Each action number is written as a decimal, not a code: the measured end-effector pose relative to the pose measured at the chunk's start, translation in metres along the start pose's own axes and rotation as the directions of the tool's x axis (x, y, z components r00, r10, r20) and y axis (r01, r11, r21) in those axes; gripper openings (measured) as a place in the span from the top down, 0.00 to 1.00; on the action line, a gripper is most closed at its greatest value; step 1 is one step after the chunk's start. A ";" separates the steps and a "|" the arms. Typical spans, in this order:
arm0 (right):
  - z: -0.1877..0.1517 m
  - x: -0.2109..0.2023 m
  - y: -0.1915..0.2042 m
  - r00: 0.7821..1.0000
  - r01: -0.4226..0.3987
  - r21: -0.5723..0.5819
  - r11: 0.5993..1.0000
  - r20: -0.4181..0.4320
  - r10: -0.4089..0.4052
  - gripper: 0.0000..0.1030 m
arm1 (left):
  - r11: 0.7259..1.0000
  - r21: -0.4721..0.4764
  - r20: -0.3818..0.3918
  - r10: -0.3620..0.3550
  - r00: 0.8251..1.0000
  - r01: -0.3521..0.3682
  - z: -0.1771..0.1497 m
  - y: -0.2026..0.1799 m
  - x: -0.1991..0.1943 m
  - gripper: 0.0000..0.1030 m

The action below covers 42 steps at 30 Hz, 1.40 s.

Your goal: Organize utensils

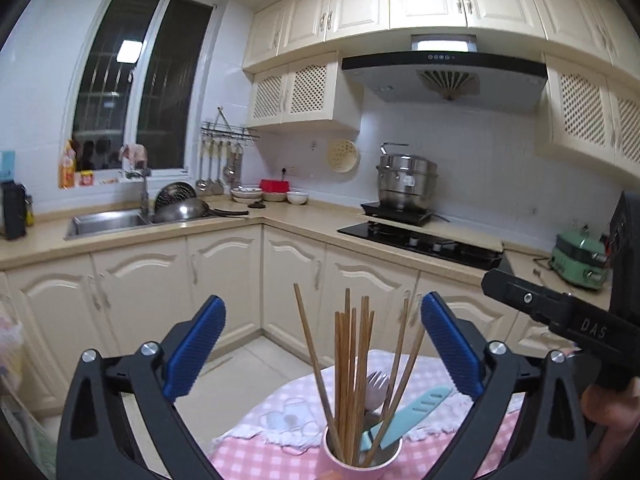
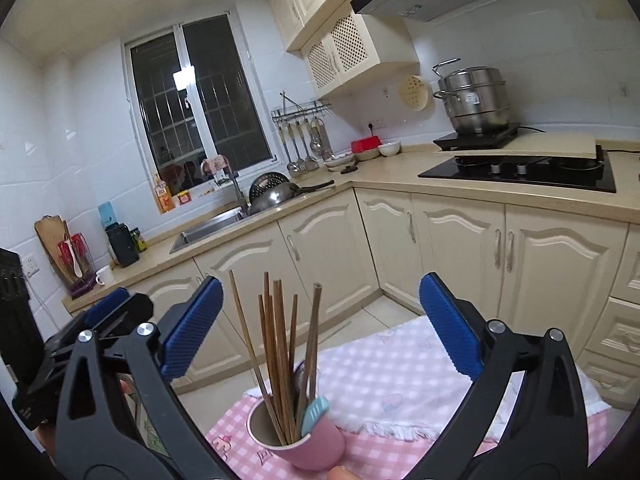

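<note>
Both grippers, left gripper point(image 1: 323, 346) and right gripper point(image 2: 321, 326), stand released around the pink cup point(image 2: 316, 446) of chopsticks point(image 2: 276, 360); only the left view shows what looks like a fork point(image 1: 376, 384) (blurred)

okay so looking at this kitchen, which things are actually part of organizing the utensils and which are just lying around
Part of the job:
pink cup
wooden chopsticks standing in it
fork in the cup
light blue knife in the cup
left gripper and right gripper, both open and empty

Just lying about:
steamer pot
wok by the sink
hanging ladles
bowls
green appliance
</note>
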State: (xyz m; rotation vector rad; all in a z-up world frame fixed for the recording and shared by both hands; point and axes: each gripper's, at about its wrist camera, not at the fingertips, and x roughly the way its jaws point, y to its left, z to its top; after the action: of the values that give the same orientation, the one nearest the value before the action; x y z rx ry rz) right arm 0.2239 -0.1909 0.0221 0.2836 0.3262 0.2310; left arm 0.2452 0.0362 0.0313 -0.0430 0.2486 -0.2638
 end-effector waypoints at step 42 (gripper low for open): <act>-0.057 -0.155 0.045 0.998 0.062 -0.166 0.984 -0.022 -0.067 0.06 | 0.970 0.039 0.011 0.242 0.970 -0.242 -0.038 -0.066 -0.197 0.06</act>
State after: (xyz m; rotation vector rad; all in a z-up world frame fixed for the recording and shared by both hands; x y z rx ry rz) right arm 0.0536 -0.1766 0.0283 0.1061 0.3406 0.1967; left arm 0.0348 0.0238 0.0460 0.0261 0.2399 -0.0257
